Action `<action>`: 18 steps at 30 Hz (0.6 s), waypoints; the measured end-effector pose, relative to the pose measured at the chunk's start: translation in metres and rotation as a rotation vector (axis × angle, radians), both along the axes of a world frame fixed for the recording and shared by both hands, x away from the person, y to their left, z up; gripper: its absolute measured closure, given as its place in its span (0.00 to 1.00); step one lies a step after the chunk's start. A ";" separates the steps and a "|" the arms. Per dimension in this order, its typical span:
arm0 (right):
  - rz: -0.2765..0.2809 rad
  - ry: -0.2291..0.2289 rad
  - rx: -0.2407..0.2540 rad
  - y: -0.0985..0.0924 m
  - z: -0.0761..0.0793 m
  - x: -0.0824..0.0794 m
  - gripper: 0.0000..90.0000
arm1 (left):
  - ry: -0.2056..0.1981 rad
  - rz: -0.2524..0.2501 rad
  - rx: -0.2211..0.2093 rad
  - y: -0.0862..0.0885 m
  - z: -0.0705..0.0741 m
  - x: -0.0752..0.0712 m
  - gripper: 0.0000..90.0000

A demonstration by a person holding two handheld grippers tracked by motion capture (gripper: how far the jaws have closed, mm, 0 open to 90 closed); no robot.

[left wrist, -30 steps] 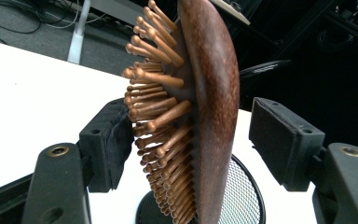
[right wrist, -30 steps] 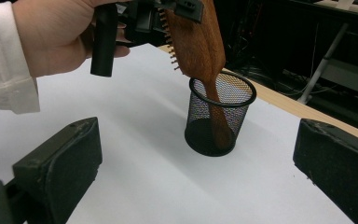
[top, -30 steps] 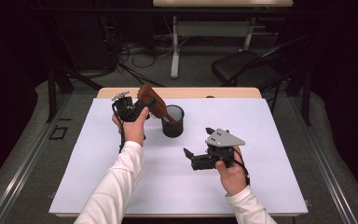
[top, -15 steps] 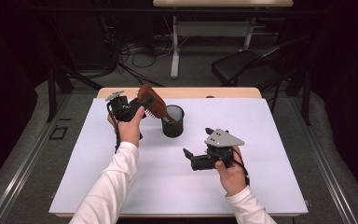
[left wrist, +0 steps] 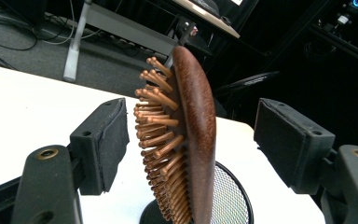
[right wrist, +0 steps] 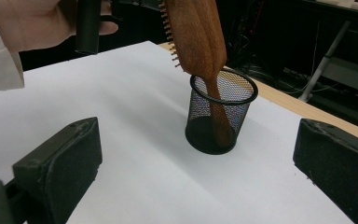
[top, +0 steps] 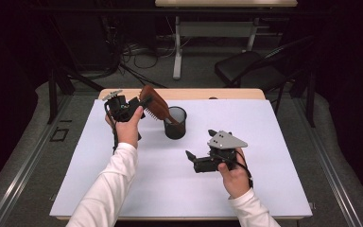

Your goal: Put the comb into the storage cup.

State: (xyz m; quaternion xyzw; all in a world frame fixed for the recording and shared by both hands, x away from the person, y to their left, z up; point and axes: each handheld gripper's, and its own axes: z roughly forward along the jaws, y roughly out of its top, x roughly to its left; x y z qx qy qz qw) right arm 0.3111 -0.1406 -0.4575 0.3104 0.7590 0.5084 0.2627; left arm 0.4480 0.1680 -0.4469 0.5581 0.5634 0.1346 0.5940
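With both grippers' jaws apart, the left gripper (top: 142, 105) should back straight off the brown wooden paddle hairbrush (left wrist: 186, 135), leaving it leaning handle-down in the black wire-mesh cup (right wrist: 221, 112), right gripper (top: 191, 158) idle.

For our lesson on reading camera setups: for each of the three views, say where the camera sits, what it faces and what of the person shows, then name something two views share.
High view: above the person's side, looking forward and down on the white table; both sleeved forearms and hands show.
Left gripper view: rides on the left gripper, facing the wooden hairbrush between its open jaws.
Right gripper view: rides on the right gripper, facing the black mesh cup; the left hand shows.
Shared: all views show the hairbrush standing in the cup.
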 end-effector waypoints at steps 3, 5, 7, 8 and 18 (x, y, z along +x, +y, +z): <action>-0.001 -0.001 0.001 0.000 0.000 0.000 0.01 | -0.005 -0.008 0.000 0.002 0.004 -0.002 0.30; -0.003 -0.004 0.002 0.000 0.000 0.000 0.01 | -0.014 -0.007 -0.005 0.004 0.007 -0.004 0.30; -0.002 -0.004 0.003 0.000 0.000 0.000 0.01 | -0.021 -0.010 0.003 0.008 0.010 -0.005 0.30; -0.003 -0.005 0.002 0.000 0.000 0.000 0.01 | -0.022 -0.010 0.002 0.008 0.011 -0.006 0.30; -0.003 -0.003 -0.002 0.000 0.000 0.000 0.01 | -0.051 -0.029 0.000 0.018 0.024 -0.011 0.32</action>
